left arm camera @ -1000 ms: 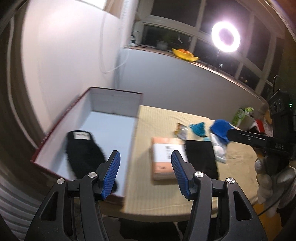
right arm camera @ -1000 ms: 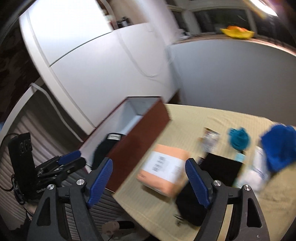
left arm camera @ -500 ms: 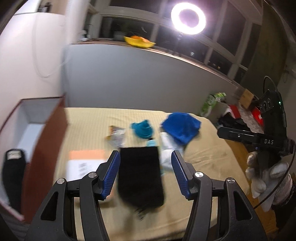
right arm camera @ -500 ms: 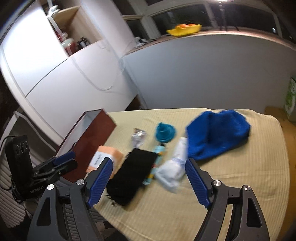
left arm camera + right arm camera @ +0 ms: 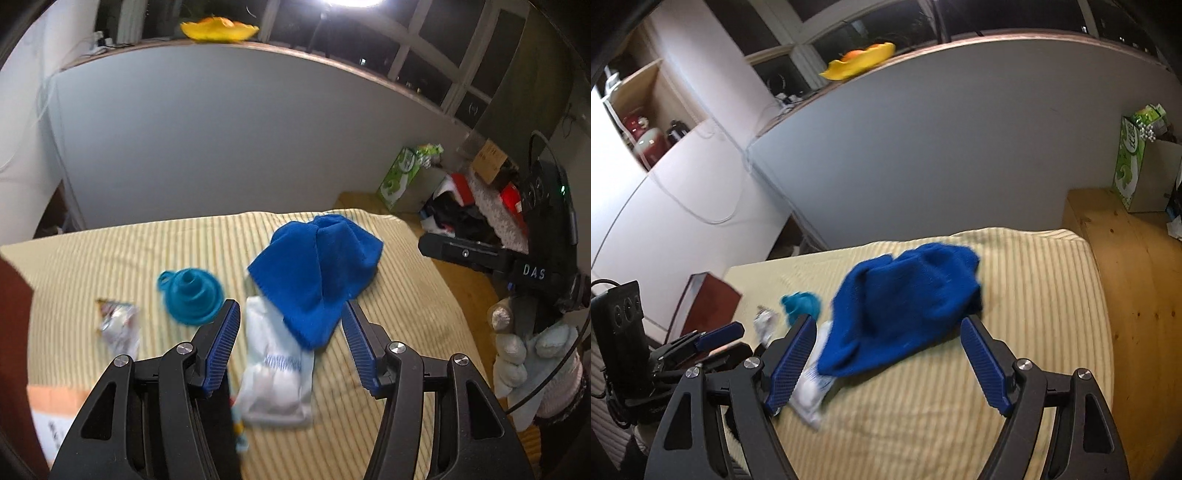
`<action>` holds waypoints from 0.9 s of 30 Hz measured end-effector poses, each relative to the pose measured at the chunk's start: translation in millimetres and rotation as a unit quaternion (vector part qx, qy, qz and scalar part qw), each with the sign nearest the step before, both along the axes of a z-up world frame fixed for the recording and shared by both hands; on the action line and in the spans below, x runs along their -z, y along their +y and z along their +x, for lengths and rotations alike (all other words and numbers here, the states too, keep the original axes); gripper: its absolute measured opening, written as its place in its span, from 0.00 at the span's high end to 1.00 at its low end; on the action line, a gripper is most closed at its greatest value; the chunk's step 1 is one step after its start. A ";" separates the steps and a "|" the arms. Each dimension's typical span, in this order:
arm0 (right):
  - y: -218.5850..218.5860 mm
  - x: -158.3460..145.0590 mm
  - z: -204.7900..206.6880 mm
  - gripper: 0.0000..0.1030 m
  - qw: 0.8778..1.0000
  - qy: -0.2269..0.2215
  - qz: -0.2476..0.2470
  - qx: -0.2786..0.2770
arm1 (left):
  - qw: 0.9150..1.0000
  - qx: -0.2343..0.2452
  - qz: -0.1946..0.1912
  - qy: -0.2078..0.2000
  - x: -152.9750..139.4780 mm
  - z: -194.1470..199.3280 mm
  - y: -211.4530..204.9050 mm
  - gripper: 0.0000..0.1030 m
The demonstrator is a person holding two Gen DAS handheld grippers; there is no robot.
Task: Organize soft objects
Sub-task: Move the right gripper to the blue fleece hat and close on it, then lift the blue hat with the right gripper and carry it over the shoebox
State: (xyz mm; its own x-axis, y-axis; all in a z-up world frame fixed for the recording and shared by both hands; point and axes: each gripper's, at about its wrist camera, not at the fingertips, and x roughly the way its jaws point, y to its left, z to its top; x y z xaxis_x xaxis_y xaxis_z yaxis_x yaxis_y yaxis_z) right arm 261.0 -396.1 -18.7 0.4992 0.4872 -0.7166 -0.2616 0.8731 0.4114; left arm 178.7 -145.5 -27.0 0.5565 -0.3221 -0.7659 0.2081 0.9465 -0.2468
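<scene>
A blue knit hat [image 5: 317, 273] lies on the yellow striped table [image 5: 110, 258], partly over a white sock bundle [image 5: 275, 369]. It also shows in the right wrist view [image 5: 905, 306], with the white sock bundle [image 5: 812, 387] at its left. My left gripper [image 5: 291, 347] is open and empty, above the white bundle and the hat's near edge. My right gripper [image 5: 886, 362] is open and empty, just in front of the hat. The dark red box [image 5: 705, 306] stands at the table's left end.
A teal collapsible funnel [image 5: 192, 295] and a crumpled foil wrapper [image 5: 118, 325] lie left of the hat. An orange parcel [image 5: 48, 410] sits at the near left. A wooden bench [image 5: 1137, 295] with a green carton [image 5: 1130, 166] stands right of the table.
Both grippers have swung right, away from the red box and the black sock, and now face the blue hat and white bundle. Both stay open and empty.
</scene>
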 end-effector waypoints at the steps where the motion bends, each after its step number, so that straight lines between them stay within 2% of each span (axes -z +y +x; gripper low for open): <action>1: -0.4 3.0 5.9 0.25 1.000 0.004 0.001 0.000 | 1.000 0.006 0.005 0.006 2.9 6.4 -5.8 0.45; 10: 8.3 47.0 56.8 0.25 0.999 0.047 -0.001 0.004 | 0.998 0.017 0.038 0.051 37.5 61.0 -37.8 0.45; 16: 14.0 74.4 72.2 0.25 0.997 0.080 0.012 0.007 | 0.995 0.030 0.058 0.069 55.5 73.7 -50.9 0.45; 18: 14.3 79.7 75.0 0.29 0.996 0.088 0.021 0.008 | 0.995 0.028 0.059 0.070 59.1 77.0 -52.4 0.46; 22: 13.3 83.1 75.9 0.37 0.995 0.093 0.036 0.005 | 0.995 0.026 0.049 0.077 62.9 81.2 -51.5 0.61; 23: 13.6 83.3 75.1 0.43 0.995 0.094 0.038 0.003 | 0.996 0.027 0.050 0.076 63.3 82.2 -51.6 0.64; 25: 15.8 84.1 75.0 0.53 0.994 0.098 0.041 -0.002 | 0.995 0.033 0.049 0.078 64.3 82.8 -53.8 0.80; 27: 16.6 84.1 73.7 0.61 0.994 0.099 0.045 -0.004 | 0.995 0.038 0.049 0.077 64.9 84.0 -58.2 0.87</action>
